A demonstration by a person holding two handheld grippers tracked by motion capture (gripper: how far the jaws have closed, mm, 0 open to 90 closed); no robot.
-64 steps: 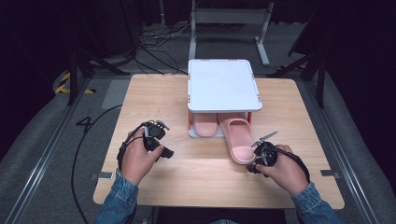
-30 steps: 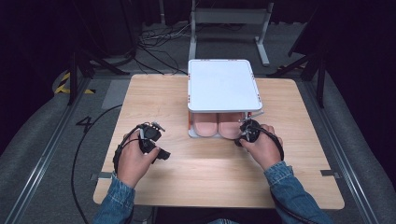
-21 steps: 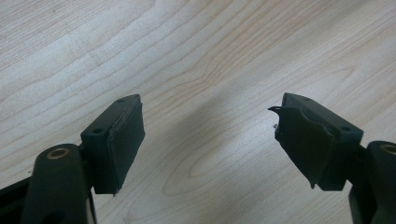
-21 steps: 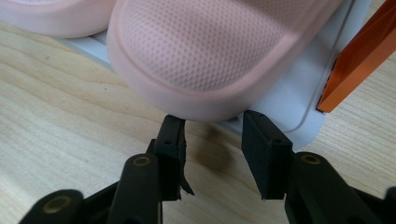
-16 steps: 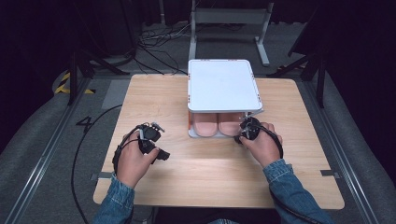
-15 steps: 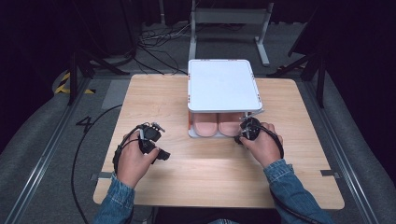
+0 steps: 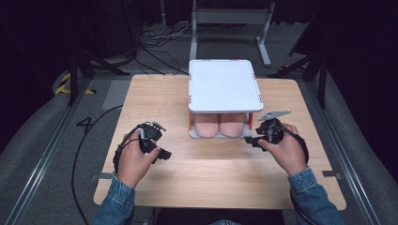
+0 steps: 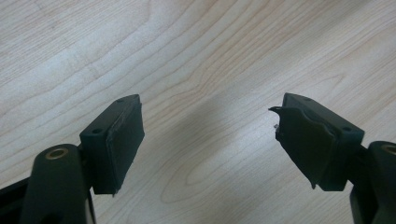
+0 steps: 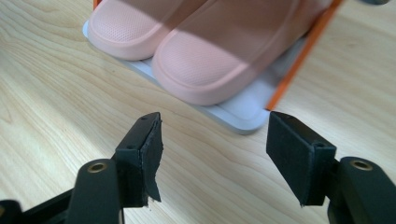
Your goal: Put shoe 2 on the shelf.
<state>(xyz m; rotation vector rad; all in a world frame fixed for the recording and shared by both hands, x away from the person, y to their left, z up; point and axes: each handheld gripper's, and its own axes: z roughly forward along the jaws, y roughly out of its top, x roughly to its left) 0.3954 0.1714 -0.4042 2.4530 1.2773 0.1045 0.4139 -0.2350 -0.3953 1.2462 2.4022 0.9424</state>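
A pair of pink slippers [image 7: 219,124] lies side by side on the lower shelf of a small white rack [image 7: 224,85] with orange posts, at the middle of the wooden table. In the right gripper view the slippers [image 9: 219,56] sit just beyond my open right gripper [image 9: 215,151], which holds nothing. In the high view that right gripper [image 7: 259,137] is just right of the rack's front corner. My left gripper [image 7: 157,145] hovers over bare wood at the table's left, and its jaws [image 8: 208,140] stand wide open and empty.
The rack's white base [image 9: 243,114] juts forward under the slippers, with an orange post [image 9: 303,56] at its right. The wooden table [image 7: 206,183] has free room along the front. Dark floor, cables and metal frames surround it.
The right gripper carried the second slipper from the table into the rack beside the first, let it go, and has drawn back to the right. The left hand barely moved.
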